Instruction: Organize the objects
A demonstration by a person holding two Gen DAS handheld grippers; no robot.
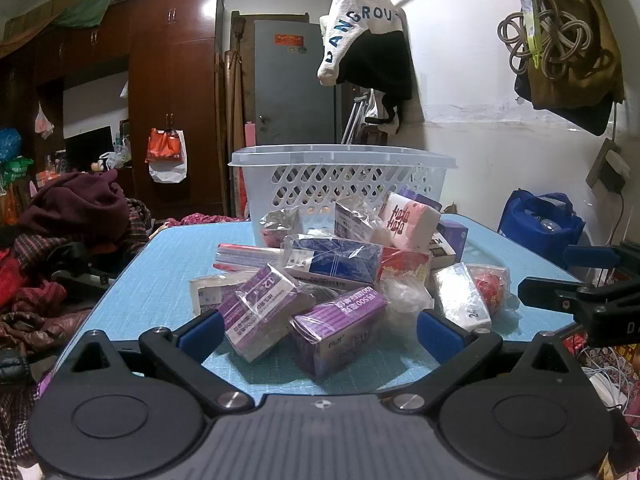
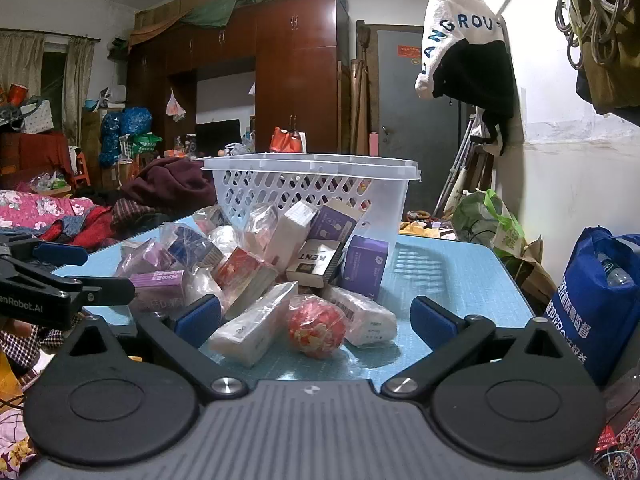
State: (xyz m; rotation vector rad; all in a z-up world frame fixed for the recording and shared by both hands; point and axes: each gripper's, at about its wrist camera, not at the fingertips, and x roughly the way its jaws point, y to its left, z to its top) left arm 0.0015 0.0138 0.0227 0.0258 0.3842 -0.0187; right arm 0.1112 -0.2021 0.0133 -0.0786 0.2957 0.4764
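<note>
Both the left gripper (image 1: 318, 330) and right gripper (image 2: 316, 316) gape empty before the boxes (image 1: 340, 280), sorting seemingly unstarted; next, pinch one for the basket (image 1: 340, 168) beyond.

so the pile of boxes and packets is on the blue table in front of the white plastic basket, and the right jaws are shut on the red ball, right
Not quite. The right gripper is open and holds nothing; the red patterned ball lies free on the blue table between its jaws, as the right wrist view shows. The pile does sit in front of the white perforated plastic basket.
</note>
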